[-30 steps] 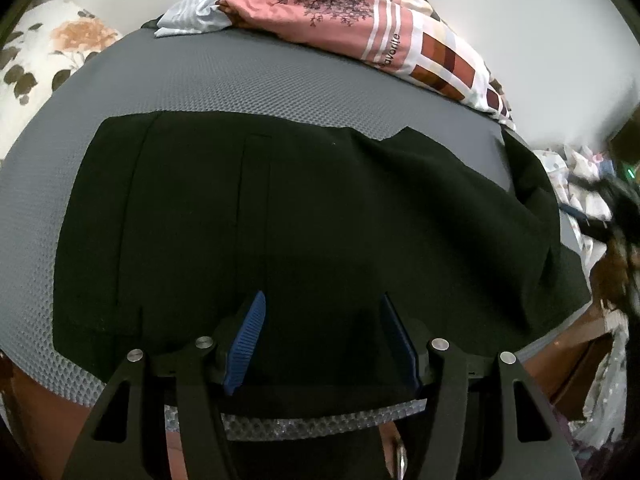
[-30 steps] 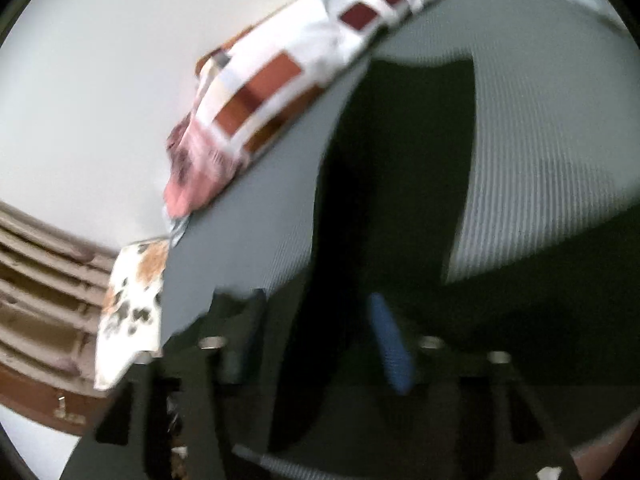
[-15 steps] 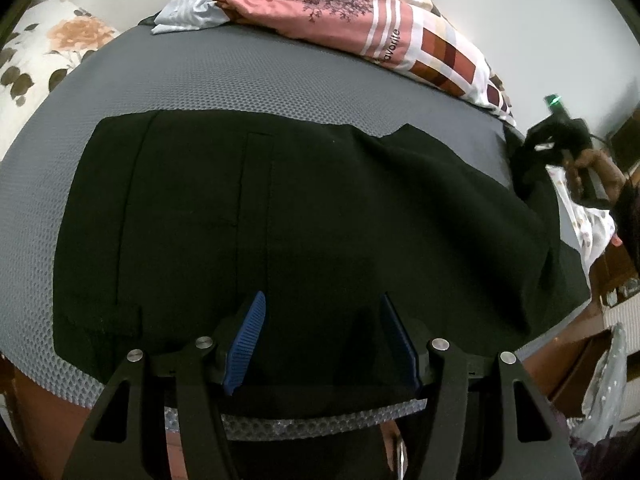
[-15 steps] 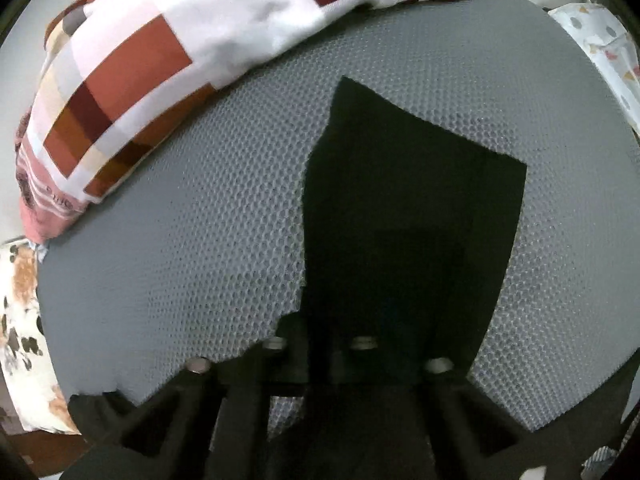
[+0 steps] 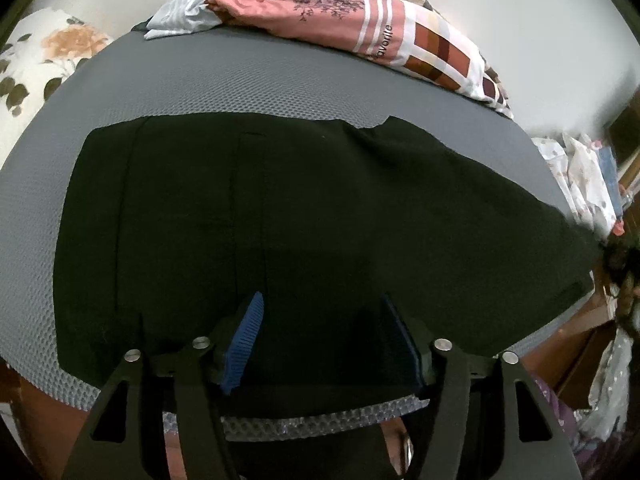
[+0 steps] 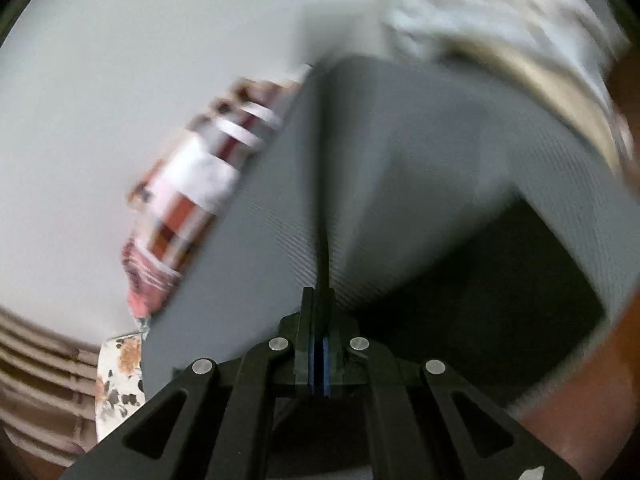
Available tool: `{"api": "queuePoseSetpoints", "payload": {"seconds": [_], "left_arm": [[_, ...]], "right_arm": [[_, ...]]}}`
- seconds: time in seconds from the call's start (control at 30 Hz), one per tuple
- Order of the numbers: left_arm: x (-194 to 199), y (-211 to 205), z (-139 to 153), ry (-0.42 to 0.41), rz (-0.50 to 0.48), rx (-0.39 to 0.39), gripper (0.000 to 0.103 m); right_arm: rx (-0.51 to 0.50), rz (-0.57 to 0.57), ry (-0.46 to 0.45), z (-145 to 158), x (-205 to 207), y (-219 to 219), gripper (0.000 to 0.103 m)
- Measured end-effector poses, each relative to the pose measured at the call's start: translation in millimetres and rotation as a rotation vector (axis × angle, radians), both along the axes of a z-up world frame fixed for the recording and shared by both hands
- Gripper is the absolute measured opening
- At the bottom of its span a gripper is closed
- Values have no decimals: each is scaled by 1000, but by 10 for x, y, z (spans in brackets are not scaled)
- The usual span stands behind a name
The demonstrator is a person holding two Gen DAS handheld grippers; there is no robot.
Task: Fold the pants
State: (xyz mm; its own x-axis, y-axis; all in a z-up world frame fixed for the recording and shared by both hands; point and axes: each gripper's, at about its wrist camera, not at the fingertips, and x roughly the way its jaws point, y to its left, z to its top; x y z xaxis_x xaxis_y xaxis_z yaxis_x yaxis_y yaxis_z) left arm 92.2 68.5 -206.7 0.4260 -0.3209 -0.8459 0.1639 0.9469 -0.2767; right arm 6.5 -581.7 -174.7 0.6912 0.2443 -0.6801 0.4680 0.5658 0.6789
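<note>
Pants (image 5: 304, 224), black, lie flat across the grey mattress (image 5: 248, 80), their long axis running along its near edge: waistband towards the left end by the floral pillow (image 5: 36, 56), legs reaching away to the right-hand corner, where the cloth lifts off the surface. The left gripper (image 5: 320, 340) hovers over the near edge at the seat of the pants, its blue pads (image 5: 244, 344) spread and opening a little wider, with cloth under and between them but not pinched. The right gripper (image 6: 319, 360) is pressed fully together; a thin dark strip (image 6: 322, 240) runs out from between its pads, and I judge that to be the leg hem, though the blur leaves it unsure. So the fold turns on the long axis: the right hand is the one at the leg end and would carry it along the mattress towards the waistband, while the left, nearer the waist, can pin that end down against the near edge
</note>
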Motion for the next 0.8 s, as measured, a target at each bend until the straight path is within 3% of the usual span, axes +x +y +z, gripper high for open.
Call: {"api": "queuePoseSetpoints", "payload": {"seconds": [0.1,0.2,0.27,0.33,0.43,0.63,0.8], "left_arm": [[-6,-38,-5,-6,-9,20,67],[-12,-82,-9,-11,-21,53,68],[-12,-92,-12,-13,-24,62,68],[-12,-89,-14,-16,-23,61,68],[-19,-75,-17,-16,-10,50,69],[-16,-74,-21,-17,-13,47,69],[-2,3,-11,-5,-1,-7,69]], "right_arm": [[230,-110,-33,-704,-415,-201,2],[324,-180,-86,-1013,-648,-193,0],[337,-191,-112,-1032,-713,-181,2],[343,-188,-135,-997,-760,-238,10],[377,-209,-148,-1010,-804,-298,12],[317,-205,-104,-975,-868,-308,3],[281,-177,-142,-744,-972,-302,3]]}}
